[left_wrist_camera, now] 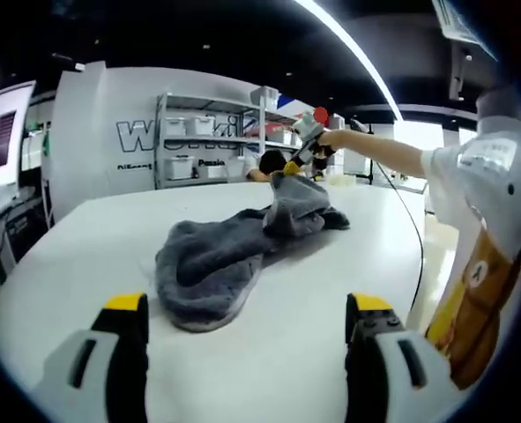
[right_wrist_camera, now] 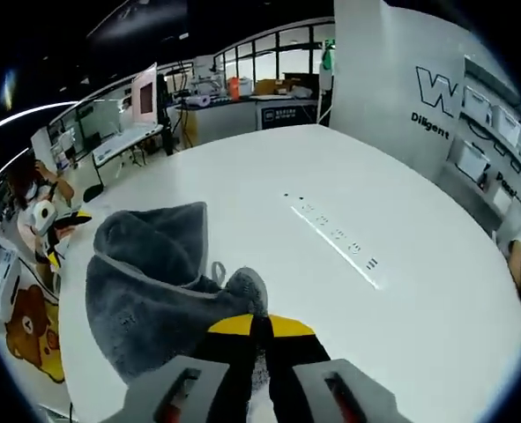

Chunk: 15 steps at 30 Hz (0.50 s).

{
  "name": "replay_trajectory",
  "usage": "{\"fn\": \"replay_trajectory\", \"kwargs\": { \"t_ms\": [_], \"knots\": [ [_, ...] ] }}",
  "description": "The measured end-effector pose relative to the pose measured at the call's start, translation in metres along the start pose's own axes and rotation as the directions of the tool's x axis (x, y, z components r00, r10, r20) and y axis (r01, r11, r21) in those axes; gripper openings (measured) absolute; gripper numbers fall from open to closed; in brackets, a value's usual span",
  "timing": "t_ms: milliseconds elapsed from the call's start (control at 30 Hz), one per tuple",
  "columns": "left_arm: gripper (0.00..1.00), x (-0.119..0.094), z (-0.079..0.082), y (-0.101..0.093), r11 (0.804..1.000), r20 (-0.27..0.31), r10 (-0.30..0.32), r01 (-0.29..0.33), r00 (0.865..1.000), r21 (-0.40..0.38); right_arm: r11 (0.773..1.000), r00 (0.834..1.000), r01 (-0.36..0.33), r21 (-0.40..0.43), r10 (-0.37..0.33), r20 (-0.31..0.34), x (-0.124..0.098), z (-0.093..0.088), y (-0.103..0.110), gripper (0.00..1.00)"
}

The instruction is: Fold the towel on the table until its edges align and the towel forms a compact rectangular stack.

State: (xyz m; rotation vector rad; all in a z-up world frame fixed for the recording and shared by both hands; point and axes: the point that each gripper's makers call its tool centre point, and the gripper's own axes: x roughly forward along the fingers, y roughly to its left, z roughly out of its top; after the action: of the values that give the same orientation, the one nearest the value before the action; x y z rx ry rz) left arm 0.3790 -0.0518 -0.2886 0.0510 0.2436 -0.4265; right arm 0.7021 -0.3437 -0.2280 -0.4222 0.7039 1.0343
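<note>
In the left gripper view, a white wall panel (left_wrist_camera: 110, 123) at the far left, beyond the table, carries large outlined letters beginning with "W" and, below them, small dark writing that starts "Diligent"; the rest is hidden by a metal shelving rack (left_wrist_camera: 209, 137) holding pale storage bins, one line of which reads partly as "Passion". Nearer than the wall, a round white glossy table (left_wrist_camera: 84, 256) fills the middle ground. On it lies the grey fluffy towel (left_wrist_camera: 220, 264), a thick plush cloth, crumpled, with its near end rounded and flat on the table and its far right end lifted into a peak. At that peak the right gripper (left_wrist_camera: 293, 166), yellow-tipped and held by a person's outstretched hand (left_wrist_camera: 335, 139), pinches the towel's raised edge. At the bottom of this view the left gripper (left_wrist_camera: 247, 308) stands with its yellow-tipped jaws wide apart above the bare table, just short of the towel's near end, holding nothing. In the right gripper view, the towel (right_wrist_camera: 145, 291) hangs bunched left of the jaws, its hem showing a paler bound edge, while the right gripper (right_wrist_camera: 260, 328) has its yellow tips pressed together on the cloth. Right of the towel, a row of small dark marks (right_wrist_camera: 335, 236) runs across the table (right_wrist_camera: 401, 211), too small to read.
</note>
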Motion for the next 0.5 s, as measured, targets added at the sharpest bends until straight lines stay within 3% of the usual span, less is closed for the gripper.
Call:
{"fn": "replay_trajectory", "kwargs": {
  "t_ms": [200, 333, 433, 500],
  "knots": [
    [0.97, -0.002, -0.001, -0.002, 1.0, -0.001, 0.0, 0.0, 1.0, 0.002, 0.985, 0.987, 0.149, 0.091, -0.153, 0.043, -0.019, -0.005, -0.039, 0.04],
    [0.97, -0.003, -0.001, -0.001, 1.0, -0.002, 0.007, -0.007, 1.0, 0.002, 0.949, 0.958, 0.269, 0.166, -0.281, 0.055, -0.033, -0.015, -0.066, 0.04],
    [0.97, -0.004, -0.002, 0.0, 1.0, -0.005, 0.012, -0.012, 1.0, 0.0, 0.897, 0.918, 0.371, 0.239, -0.393, 0.048, -0.043, -0.025, -0.089, 0.04],
    [0.97, -0.004, -0.003, 0.0, 1.0, -0.008, 0.015, -0.015, 1.0, 0.0, 0.847, 0.882, 0.45, 0.285, -0.472, 0.01, -0.051, -0.037, -0.115, 0.04]
  ]
}}
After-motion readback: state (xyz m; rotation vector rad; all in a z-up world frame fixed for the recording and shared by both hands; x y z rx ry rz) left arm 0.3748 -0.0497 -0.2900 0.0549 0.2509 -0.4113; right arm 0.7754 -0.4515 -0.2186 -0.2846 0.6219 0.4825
